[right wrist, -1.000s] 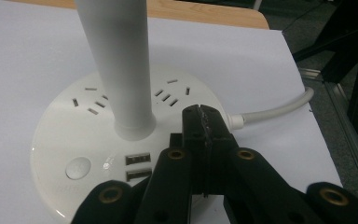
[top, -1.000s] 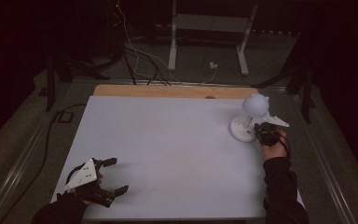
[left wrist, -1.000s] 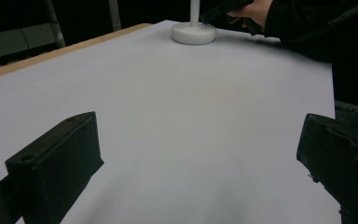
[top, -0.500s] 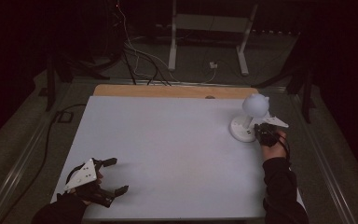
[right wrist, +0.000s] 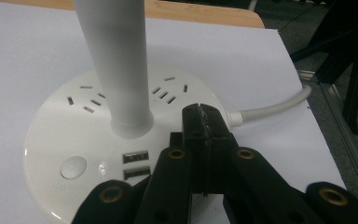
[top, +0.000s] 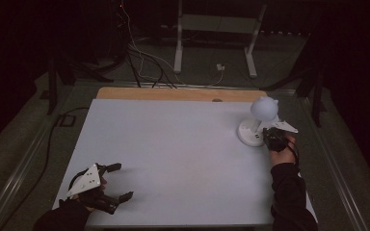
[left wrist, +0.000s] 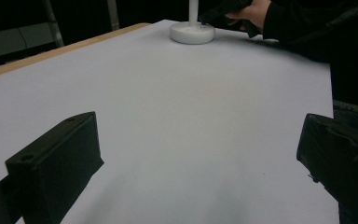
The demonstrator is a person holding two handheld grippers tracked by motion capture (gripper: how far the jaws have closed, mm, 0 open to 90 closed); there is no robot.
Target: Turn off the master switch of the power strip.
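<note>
The lamp base (right wrist: 93, 140) stood near the far right corner of the table (top: 173, 154), its white stem (right wrist: 116, 60) upright at the centre. Your right tongs (right wrist: 204, 122) were pressed together, empty, tips over the base's rim beside the white cord (right wrist: 270, 108). Your left tongs (top: 118, 182) were spread wide, well apart from the base.

No readable text or labels anywhere (lamp base (right wrist: 74, 154) looks unmarked).
</note>
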